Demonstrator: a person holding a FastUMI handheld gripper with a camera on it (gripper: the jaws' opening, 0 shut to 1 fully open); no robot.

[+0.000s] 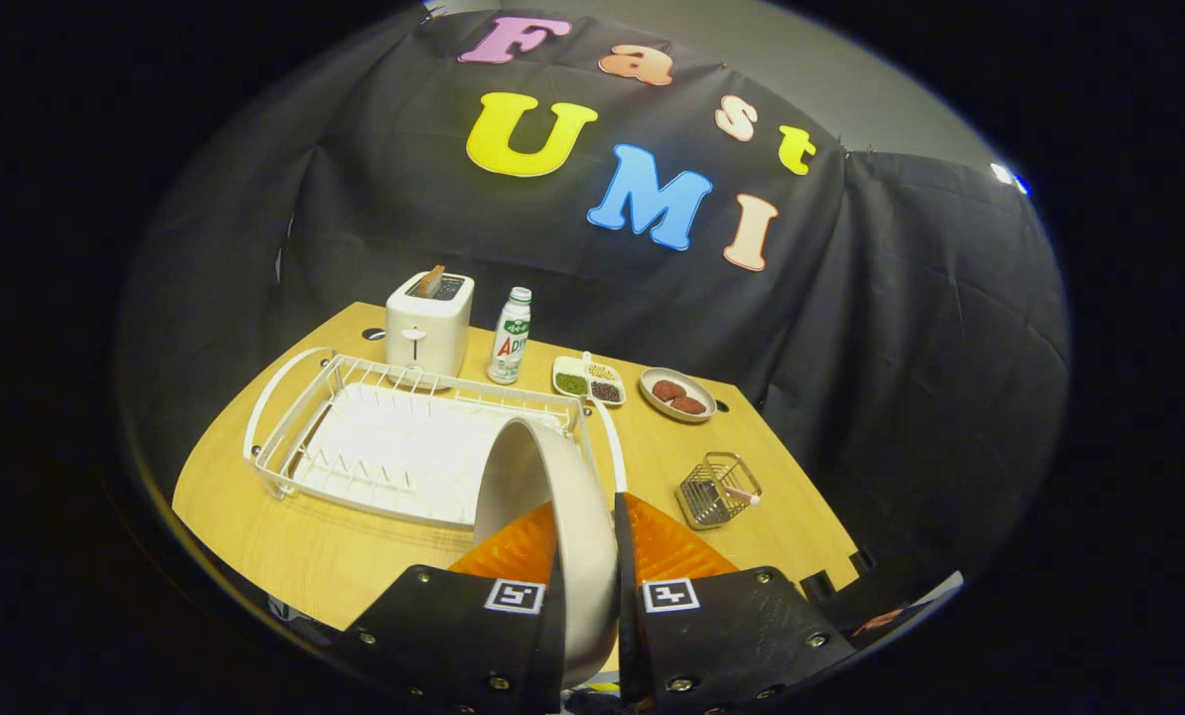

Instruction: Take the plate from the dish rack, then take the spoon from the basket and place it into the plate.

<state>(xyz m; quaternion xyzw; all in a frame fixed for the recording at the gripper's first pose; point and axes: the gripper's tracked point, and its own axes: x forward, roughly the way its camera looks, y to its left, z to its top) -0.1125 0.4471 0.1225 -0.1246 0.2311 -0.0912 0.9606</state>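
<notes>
Plate (564, 497), white and round, stands on its edge between the two fingers of the gripper (588, 556), its rim rising up ahead of them over the near end of the dish rack (393, 447). Both fingers press against the plate's sides, so the jaws are closed down to the plate's thickness and have it firmly in their grip (one face of the plate turns toward the rack, the other toward the basket).

Beneath and beyond the plate, the white wire dish rack sits on the wooden tabletop (284, 546), its ribbed drip tray bare of other dishes. To the right of the fingers, well apart from the rack, a small wire basket (716, 489) stands on the tabletop with the spoon (741, 493) resting in it, the handle poking out toward the table's right edge.

Farther back along the tabletop, a white toaster (429, 323) with a slice sticking up from its slot stands just behind the rack's far end. Beside it is a small bottle (511, 336) with a green cap. Next in the row come a divided dish (589, 380) holding greenish and dark fillings, then a small round plate of brown patties (677, 394). Black cloth drapes the booth behind the table.
</notes>
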